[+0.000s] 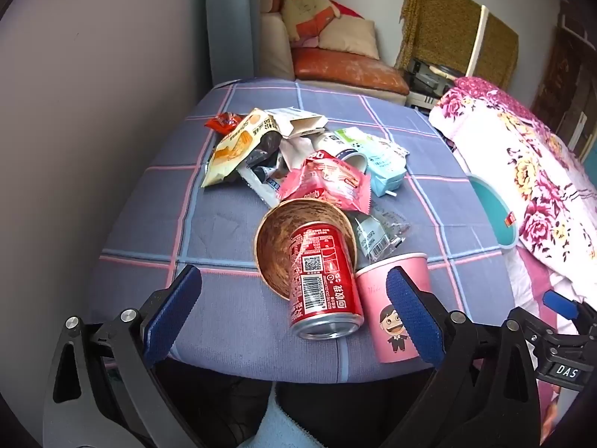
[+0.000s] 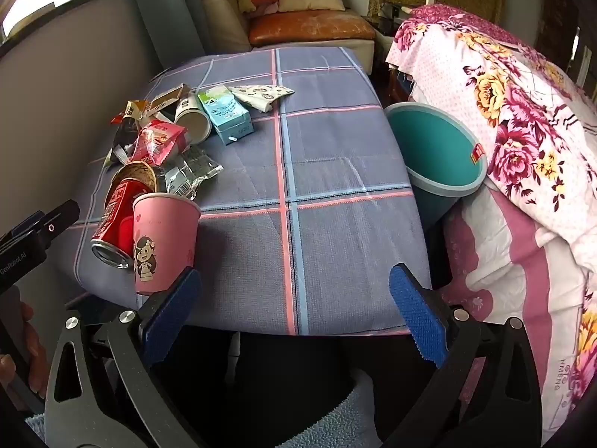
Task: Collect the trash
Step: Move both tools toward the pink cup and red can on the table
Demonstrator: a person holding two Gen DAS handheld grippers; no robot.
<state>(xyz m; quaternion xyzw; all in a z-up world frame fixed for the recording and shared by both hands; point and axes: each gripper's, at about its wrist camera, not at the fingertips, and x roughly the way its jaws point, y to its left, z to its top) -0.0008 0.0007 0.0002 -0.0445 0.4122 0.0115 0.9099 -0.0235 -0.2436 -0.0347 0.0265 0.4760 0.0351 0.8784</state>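
Trash lies piled on a table with a blue checked cloth (image 1: 149, 205). A red cola can (image 1: 322, 280) lies with its top inside a brown paper bowl (image 1: 276, 239). A pink paper cup (image 1: 391, 310) stands beside it, close to the front edge. Behind are a pink wrapper (image 1: 328, 183), a yellow snack bag (image 1: 238, 145) and a light blue carton (image 1: 384, 164). My left gripper (image 1: 294, 317) hangs open just above the front edge, the can's base between its fingers without touch. My right gripper (image 2: 294, 313) is open over bare cloth (image 2: 335, 224), the pink cup (image 2: 164, 239) at its left finger.
A teal bin (image 2: 436, 156) leans between the table's right side and a bed with a floral quilt (image 2: 522, 112). A folded patterned paper (image 2: 261, 95) lies at the back. A sofa with cushions (image 1: 335, 63) stands behind the table. A wall runs along the left.
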